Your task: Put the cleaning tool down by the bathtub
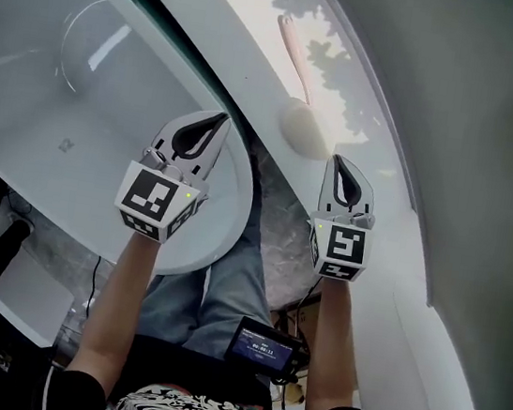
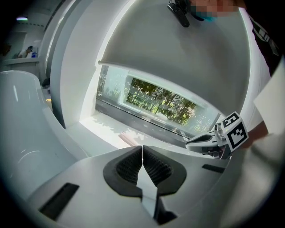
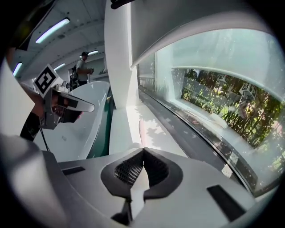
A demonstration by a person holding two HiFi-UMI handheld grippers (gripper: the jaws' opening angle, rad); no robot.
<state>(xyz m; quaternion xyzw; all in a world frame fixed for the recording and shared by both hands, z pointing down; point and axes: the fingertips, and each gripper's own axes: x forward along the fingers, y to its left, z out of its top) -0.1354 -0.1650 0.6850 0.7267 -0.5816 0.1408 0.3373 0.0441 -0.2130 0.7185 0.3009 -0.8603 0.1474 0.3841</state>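
While both claws are pressed together with nothing in them, the left gripper [image 1: 219,120] over the bathtub's [image 1: 74,155] rounded rim at mid-frame and the right gripper [image 1: 338,162] beside it, the cleaning tool [image 1: 302,122] lies just beyond on the sunlit white ledge [image 1: 250,14], between the tub edge and the curved wall [image 1: 444,84].
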